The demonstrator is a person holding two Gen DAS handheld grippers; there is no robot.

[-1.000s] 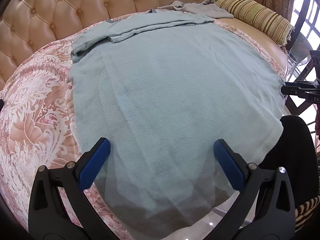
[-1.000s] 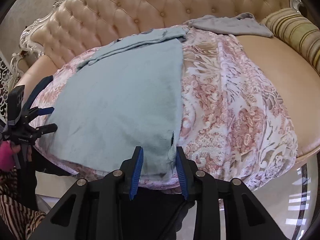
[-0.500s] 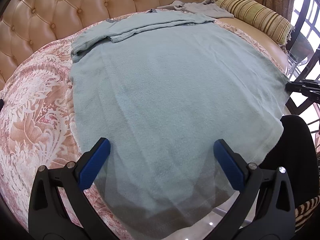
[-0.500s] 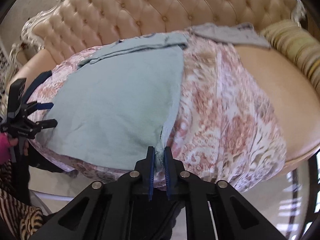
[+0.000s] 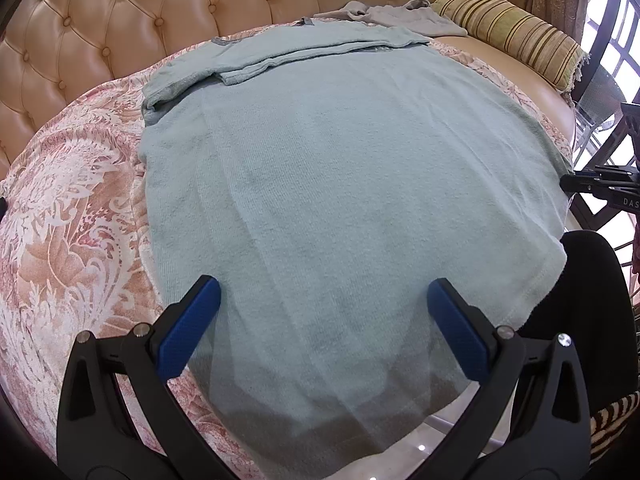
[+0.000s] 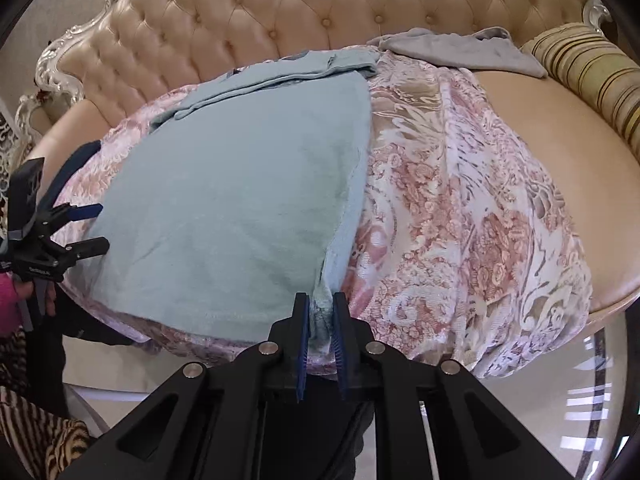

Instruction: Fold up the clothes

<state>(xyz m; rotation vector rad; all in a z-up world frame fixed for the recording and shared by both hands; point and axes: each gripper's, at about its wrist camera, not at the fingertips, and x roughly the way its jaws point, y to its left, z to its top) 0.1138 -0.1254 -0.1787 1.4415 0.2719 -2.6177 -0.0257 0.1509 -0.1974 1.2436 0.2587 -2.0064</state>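
On the sofa [image 6: 580,128], one blue garment [image 5: 340,200], right tool [image 6: 320,312] clamped on its corner, left tool [image 5: 320,312] apart.

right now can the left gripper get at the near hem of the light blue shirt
Probably yes. The left gripper hangs open just above the light blue shirt, its fingers straddling the cloth, with nothing lying between them and the hem. The right gripper pinches the far corner, well clear.
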